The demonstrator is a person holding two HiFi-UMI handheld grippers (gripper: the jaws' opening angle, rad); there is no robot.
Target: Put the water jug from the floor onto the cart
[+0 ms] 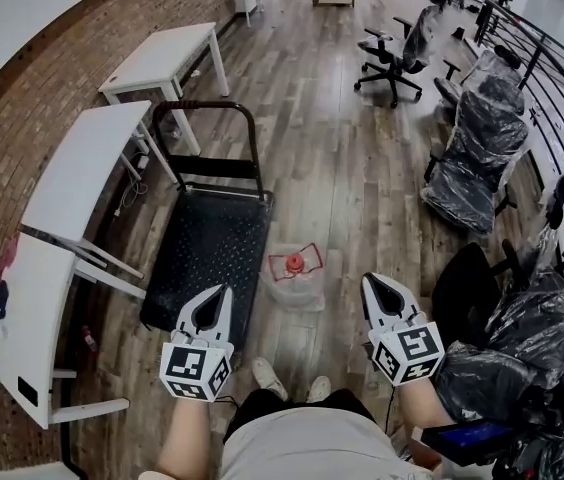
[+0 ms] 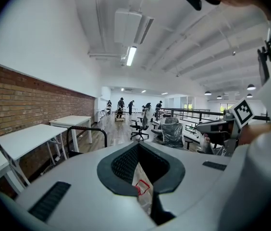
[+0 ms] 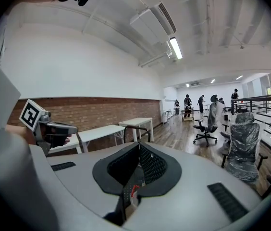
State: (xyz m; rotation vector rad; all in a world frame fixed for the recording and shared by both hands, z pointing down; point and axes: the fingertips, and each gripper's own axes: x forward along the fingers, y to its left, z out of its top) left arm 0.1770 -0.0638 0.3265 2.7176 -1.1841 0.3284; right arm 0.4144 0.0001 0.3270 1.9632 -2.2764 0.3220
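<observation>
The water jug, clear with a red cap and red handle, stands on the wooden floor just right of the cart. The cart is a black flat platform with a dark hoop handle at its far end. My left gripper is shut and empty, hanging over the cart's near right corner, left of the jug. On the jug's right, my right gripper is also shut and empty. Neither touches the jug. A slice of the jug shows between the jaws in the left gripper view, and its red handle in the right gripper view.
White tables line the brick wall at the left. Office chairs wrapped in plastic stand at the right beside a black railing. My shoes are on the floor just behind the jug. People work far down the room.
</observation>
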